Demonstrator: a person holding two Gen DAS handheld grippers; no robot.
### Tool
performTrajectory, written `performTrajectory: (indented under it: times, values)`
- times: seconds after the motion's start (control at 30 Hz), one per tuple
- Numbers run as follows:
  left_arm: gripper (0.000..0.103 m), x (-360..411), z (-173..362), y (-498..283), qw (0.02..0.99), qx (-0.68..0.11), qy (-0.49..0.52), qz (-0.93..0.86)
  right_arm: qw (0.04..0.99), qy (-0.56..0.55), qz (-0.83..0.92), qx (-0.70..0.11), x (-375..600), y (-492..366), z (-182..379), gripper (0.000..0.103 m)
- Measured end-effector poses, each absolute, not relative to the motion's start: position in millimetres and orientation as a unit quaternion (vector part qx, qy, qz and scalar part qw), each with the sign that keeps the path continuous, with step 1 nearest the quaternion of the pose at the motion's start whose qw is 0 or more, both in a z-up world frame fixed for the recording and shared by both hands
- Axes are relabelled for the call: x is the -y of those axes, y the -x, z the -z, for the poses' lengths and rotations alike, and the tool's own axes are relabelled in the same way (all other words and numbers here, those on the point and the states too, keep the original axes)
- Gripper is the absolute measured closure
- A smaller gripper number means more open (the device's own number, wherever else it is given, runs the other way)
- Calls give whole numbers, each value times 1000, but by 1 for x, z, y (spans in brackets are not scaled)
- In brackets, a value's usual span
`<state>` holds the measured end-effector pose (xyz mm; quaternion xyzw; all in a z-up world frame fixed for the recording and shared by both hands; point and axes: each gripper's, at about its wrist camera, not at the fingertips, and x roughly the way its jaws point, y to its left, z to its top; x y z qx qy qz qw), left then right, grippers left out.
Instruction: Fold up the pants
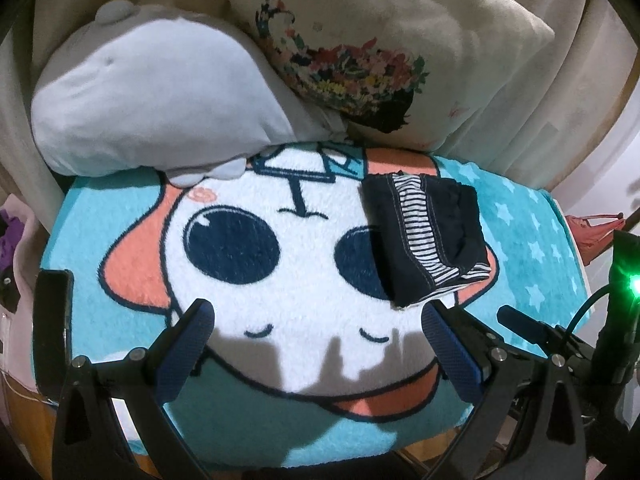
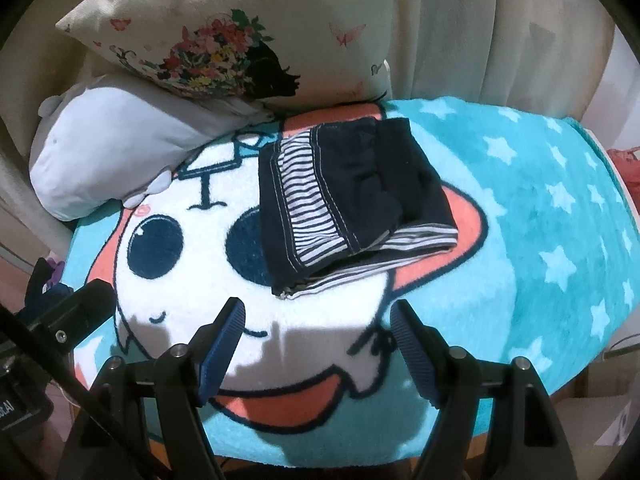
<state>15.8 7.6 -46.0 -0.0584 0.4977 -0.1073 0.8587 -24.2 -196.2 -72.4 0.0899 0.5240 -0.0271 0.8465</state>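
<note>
The pants [image 2: 352,200] are dark navy with a striped white lining and lie folded into a small thick rectangle on a cartoon-face blanket [image 2: 540,240]. They also show in the left wrist view [image 1: 428,236], right of centre. My left gripper [image 1: 316,316] is open and empty, low over the blanket, short of the pants and to their left. My right gripper [image 2: 318,316] is open and empty, just in front of the pants' near edge. The right gripper's finger shows at the right of the left wrist view [image 1: 524,324].
A grey-white plush cushion [image 1: 152,100] and a floral pillow [image 1: 380,40] lean at the blanket's far side against cream curtains [image 2: 500,20]. The blanket [image 1: 532,240] drops off at the right edge, with pink items beyond it [image 1: 596,232].
</note>
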Motion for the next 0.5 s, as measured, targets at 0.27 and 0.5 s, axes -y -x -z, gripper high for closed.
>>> performTrajectory:
  times: [0.27,0.5]
  values:
    - [0,-11,54,-19,851,-509,63,110,842,-86,27,-532,191,22,79,23]
    - [0,-16,60,-20,846,-518,71,105,838,-85,25,-538,187,18,82,23]
